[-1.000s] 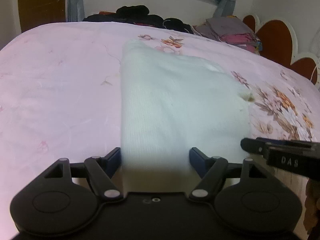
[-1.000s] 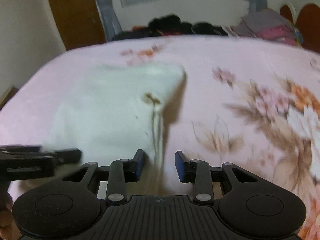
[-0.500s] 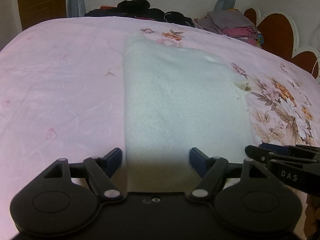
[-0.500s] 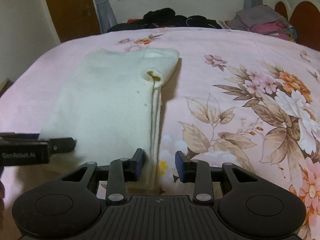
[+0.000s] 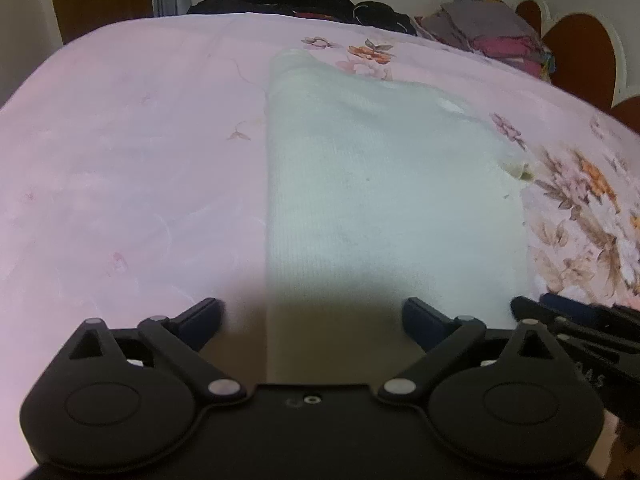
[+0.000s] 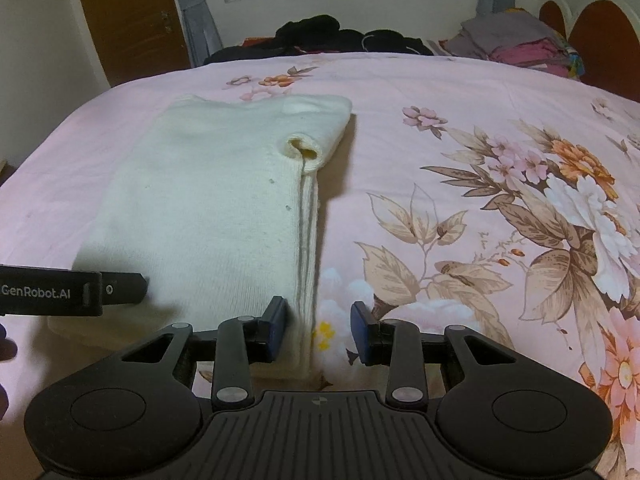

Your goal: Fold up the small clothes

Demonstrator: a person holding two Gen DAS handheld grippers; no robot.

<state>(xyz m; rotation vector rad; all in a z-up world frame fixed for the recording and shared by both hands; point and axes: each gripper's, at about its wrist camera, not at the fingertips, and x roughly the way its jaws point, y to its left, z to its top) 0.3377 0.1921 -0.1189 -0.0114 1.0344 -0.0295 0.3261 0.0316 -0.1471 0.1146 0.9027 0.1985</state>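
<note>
A folded cream knit garment [image 6: 208, 216] is laid flat on the pink floral bedspread [image 6: 460, 128]. At its near edge the left gripper [image 5: 312, 316] is seen with its jaws opening wide, nothing pressed between the pads. At the garment's near right corner the right gripper [image 6: 319, 330] is held partly open, its pads clear of the stacked folded edge between them.

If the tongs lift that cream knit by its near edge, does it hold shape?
Probably not. The knit looks soft and would likely droop. Its stacked layers along the right edge would likely slide apart. It seems light, resting flat on the bedspread.
</note>
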